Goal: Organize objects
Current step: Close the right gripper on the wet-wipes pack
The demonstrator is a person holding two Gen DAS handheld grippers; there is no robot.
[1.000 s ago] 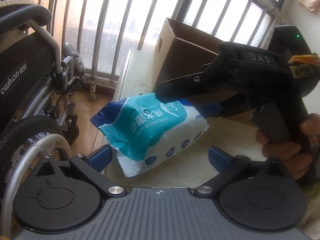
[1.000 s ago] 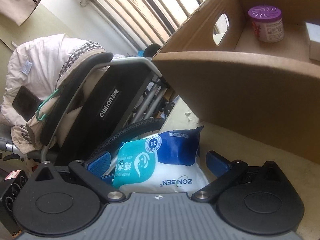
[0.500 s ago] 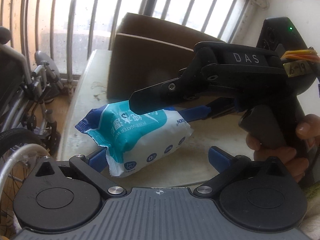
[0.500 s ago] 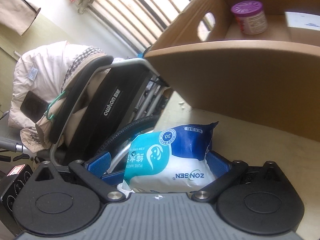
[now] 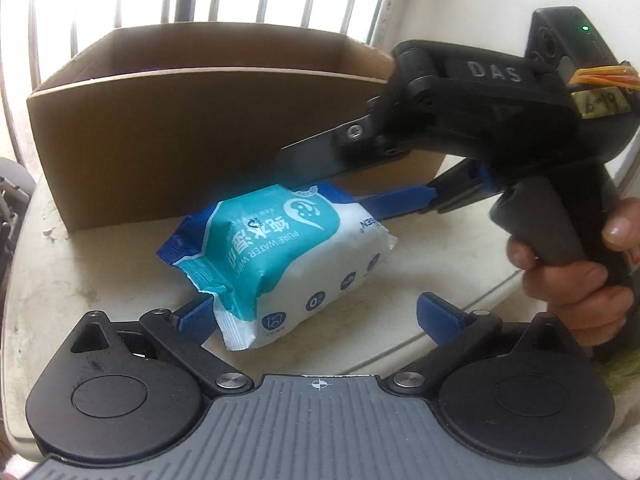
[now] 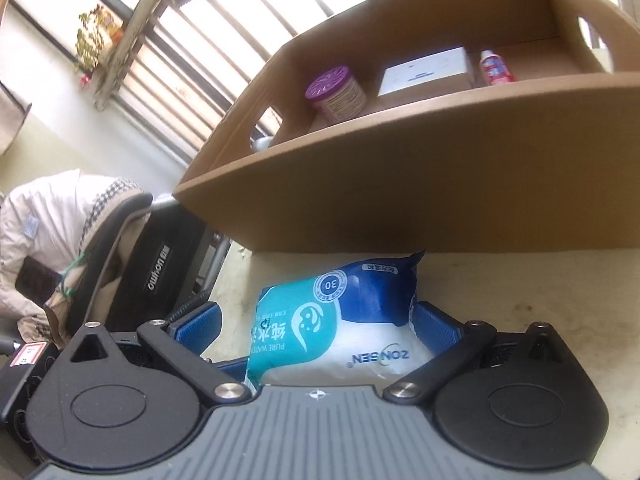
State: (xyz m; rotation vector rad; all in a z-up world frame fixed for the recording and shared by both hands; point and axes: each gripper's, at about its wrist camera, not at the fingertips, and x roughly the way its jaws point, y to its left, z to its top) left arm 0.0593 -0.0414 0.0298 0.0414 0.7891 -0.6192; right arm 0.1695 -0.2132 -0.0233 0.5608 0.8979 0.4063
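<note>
**A:** Wipes pack (image 5: 280, 256) first: where does it sit?

**B:** On the pale surface (image 5: 80, 280), just in front of the cardboard box (image 5: 168, 140), close to its near wall. It is a soft teal, white and blue packet. In the right wrist view the same pack (image 6: 336, 320) fills the space between the blue pads.

**A:** So the right gripper (image 6: 316, 328) has it?

**B:** Its jaws are set narrowly around the pack. The right pad touches the blue end of the packet; on the left a small gap shows between pad and wrapper. So I cannot tell whether it is truly clamped or only bracketed. From the left wrist view the right gripper (image 5: 360, 200) reaches in from the right, held by a hand (image 5: 576, 276) on its grip.

**A:** And the left gripper (image 5: 320, 312)?

**B:** Its jaws are spread wide. One blue finger (image 5: 196, 312) lies at the pack's near corner, the other well off to the right, touching nothing.

**A:** What is in the box?

**B:** Seen from the right wrist, the box (image 6: 440, 184) holds a purple-lidded jar (image 6: 336, 94), a flat white carton (image 6: 424, 70) and a small red-and-white bottle (image 6: 496, 68). A wheelchair (image 6: 160, 272) stands beyond the edge of the surface, at left.
</note>
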